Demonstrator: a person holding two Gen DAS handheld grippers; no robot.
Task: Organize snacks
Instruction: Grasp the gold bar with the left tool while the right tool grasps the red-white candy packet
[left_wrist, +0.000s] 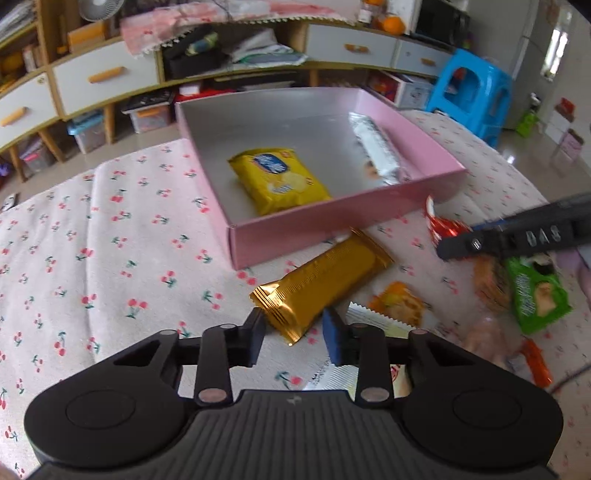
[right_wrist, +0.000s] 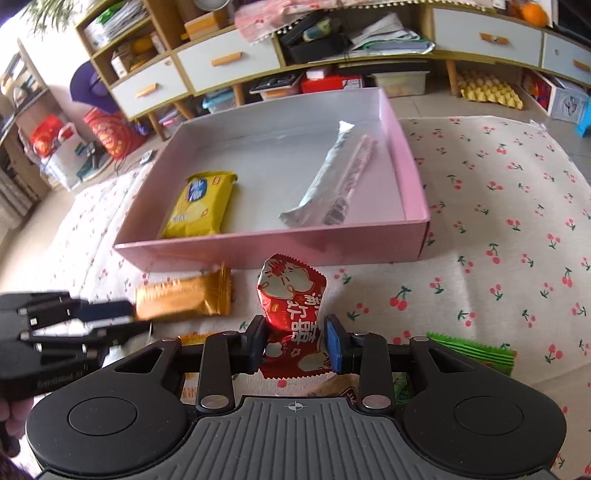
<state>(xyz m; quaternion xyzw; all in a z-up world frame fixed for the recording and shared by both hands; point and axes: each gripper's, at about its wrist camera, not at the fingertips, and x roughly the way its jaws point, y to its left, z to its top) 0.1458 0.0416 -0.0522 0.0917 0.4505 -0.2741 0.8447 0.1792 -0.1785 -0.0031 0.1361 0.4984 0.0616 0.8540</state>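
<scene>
Both wrist views look steeply down along their fingers, close over the cherry-print cloth (left_wrist: 110, 229); each faces the pink box (left_wrist: 332, 225) at 12 o'clock; both share it.

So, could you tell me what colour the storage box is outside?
Pink box, silvery-white inside; clearest in the right wrist view.

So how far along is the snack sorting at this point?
Early. Two packs lie in the pink box: yellow pack, silver pack. In hand: left claw grips the gold bar, right claw the red pack. Green pack and orange pack remain outside.
</scene>
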